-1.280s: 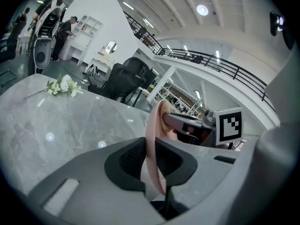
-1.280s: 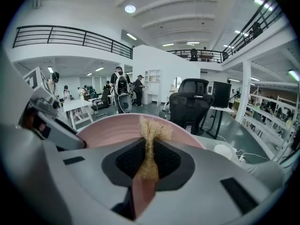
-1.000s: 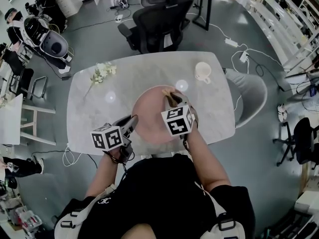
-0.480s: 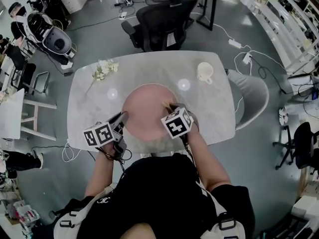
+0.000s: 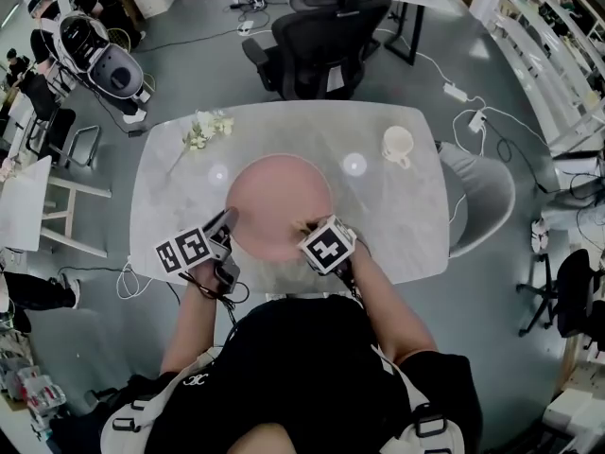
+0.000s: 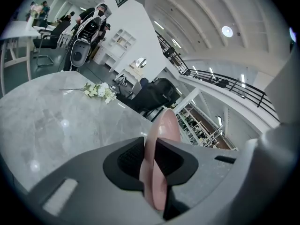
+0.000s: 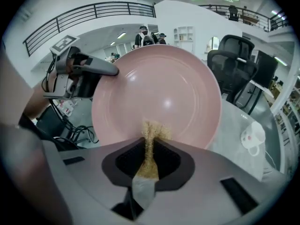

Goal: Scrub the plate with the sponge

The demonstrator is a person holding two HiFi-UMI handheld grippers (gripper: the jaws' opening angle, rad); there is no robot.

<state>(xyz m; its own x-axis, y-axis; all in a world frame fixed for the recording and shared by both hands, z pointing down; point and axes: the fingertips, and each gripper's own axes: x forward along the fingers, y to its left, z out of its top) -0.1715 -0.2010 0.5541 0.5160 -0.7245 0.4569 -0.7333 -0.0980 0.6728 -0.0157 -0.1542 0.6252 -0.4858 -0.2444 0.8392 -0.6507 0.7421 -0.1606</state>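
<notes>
A large pink plate (image 5: 279,206) sits at the near middle of the marble table (image 5: 378,225). My left gripper (image 5: 227,223) holds its left rim. In the left gripper view the plate (image 6: 161,139) stands edge-on between the pads of that gripper (image 6: 151,165), which still touch it while the jaws are opening. My right gripper (image 5: 307,227) is shut on a thin tan sponge (image 7: 151,144) and rests at the plate's near right rim. In the right gripper view the plate's face (image 7: 159,93) is tilted toward the camera, and the sponge tip touches its lower edge.
A white mug (image 5: 398,145) stands at the table's far right and a sprig of white flowers (image 5: 208,126) lies at the far left. A black office chair (image 5: 321,36) is behind the table and a grey chair (image 5: 482,192) is at its right side.
My right gripper has drawn the sponge back from the plate's far side to its near rim. The left gripper has stayed on the left rim.
</notes>
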